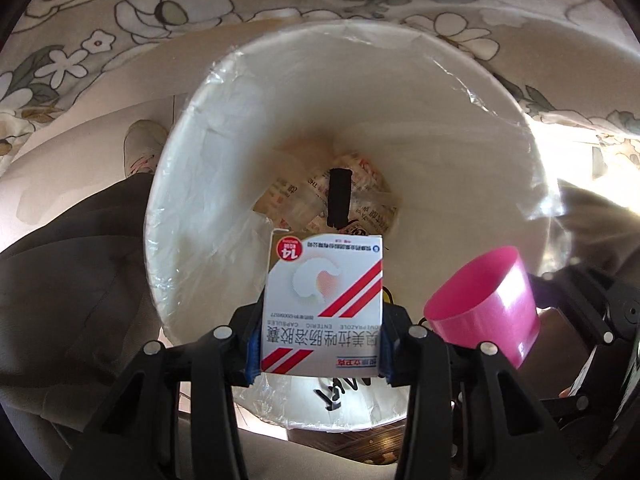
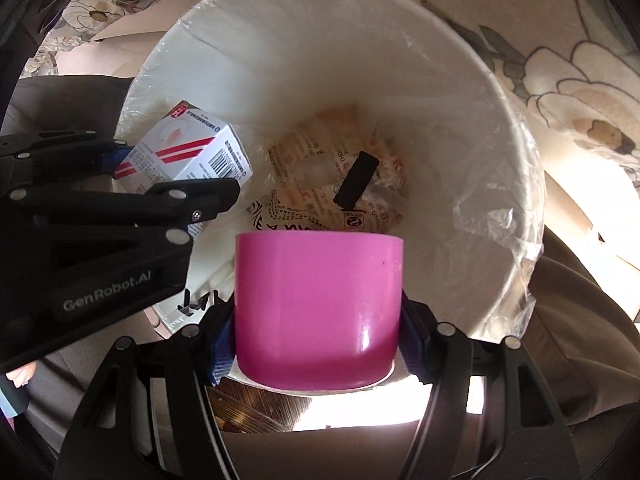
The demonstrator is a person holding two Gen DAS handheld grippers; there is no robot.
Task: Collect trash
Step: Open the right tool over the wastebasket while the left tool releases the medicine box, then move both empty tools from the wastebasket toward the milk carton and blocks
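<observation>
A white trash bin lined with clear plastic fills both views. At its bottom lie printed wrappers and a small black object, also seen in the right wrist view. My left gripper is shut on a white medicine box with red stripes, held over the bin's opening; the box also shows in the right wrist view. My right gripper is shut on a pink plastic cup, held over the bin beside the box; the cup also shows in the left wrist view.
A floral-patterned cloth lies behind the bin. A person's dark trousers and a shoe are to the left. Bright sunlight falls on the floor at the right.
</observation>
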